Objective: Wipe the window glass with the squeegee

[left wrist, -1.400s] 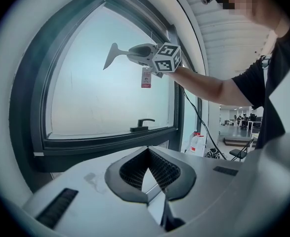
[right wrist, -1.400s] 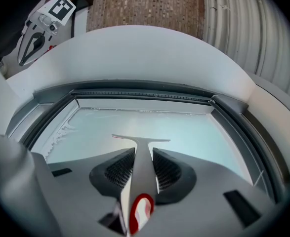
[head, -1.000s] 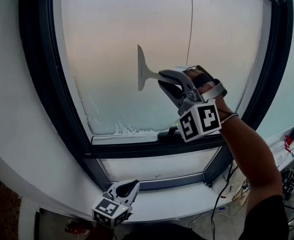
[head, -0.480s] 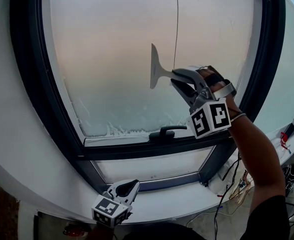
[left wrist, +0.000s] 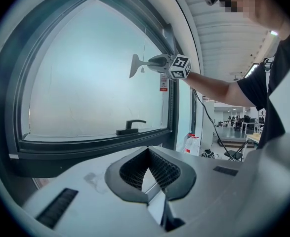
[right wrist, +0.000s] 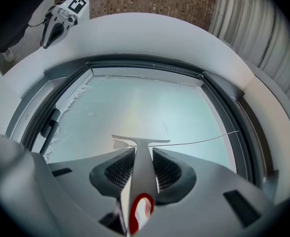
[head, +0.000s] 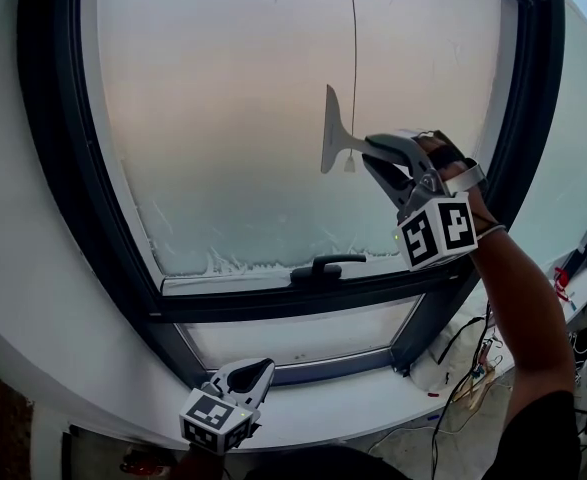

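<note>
Head view: my right claw (head: pixel 378 153) is clamped on the handle of the squeegee (head: pixel 330 133). Its blade stands upright at the window glass (head: pixel 223 118), right of the pane's middle and about halfway up. A whitish residue (head: pixel 228 260) runs along the pane's bottom edge, just above the window handle (head: pixel 323 266). My left claw (head: pixel 256 373) hangs low by the sill (head: pixel 373 398), well apart from the glass.

Left gripper view: the left jaws meet tip to tip with nothing between them. The squeegee shows far off, toward the pane's right edge.

Right gripper view: the squeegee's handle runs straight between the two pads, pinched from both sides, with the blade lying crosswise at the glass. I cannot tell whether the rubber edge presses flat along its whole length.

I judge this to be a wiping pass under way in the pane's right half. The next move calls for keeping the blade square to the glass under even pressure and drawing it across. The residue along the bottom edge looks like work not yet done.
</note>
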Demonstrator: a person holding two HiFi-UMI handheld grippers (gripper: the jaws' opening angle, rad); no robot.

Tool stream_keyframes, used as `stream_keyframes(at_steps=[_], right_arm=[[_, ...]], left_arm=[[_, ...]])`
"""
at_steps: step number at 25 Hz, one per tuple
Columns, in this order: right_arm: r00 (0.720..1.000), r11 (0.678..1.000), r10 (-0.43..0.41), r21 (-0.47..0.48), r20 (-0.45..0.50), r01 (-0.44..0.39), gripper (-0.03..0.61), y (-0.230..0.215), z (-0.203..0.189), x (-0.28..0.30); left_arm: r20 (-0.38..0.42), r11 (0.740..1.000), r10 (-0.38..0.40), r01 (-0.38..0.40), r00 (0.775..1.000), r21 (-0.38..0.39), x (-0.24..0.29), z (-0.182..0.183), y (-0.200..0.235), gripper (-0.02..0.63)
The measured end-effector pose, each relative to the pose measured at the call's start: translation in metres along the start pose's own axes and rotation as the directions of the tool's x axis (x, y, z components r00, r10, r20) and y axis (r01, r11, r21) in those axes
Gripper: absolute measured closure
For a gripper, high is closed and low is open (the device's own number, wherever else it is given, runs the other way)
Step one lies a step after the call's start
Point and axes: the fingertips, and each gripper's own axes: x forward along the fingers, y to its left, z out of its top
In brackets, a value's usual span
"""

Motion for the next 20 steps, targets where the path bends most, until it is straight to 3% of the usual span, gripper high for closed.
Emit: stream_keyframes(at_steps=[12,20], right_arm=[[0.999,1.000,0.008,-0.020,-0.031,-0.009,0.476,-0.003,-0.011,-0.002],[0.999,0.999,-0.009,0.033,0.047,0.007,0.476,-0.009,0.030,-0.009]], left_arm=[[0.010,1.000,0.017,-0.017,1.000,0.004,-0.010,0.006,0.011,0.612],[0.017,0.999,0.034,-0.034,0.999,0.014,-0.024,0.008,0.022,0.612]])
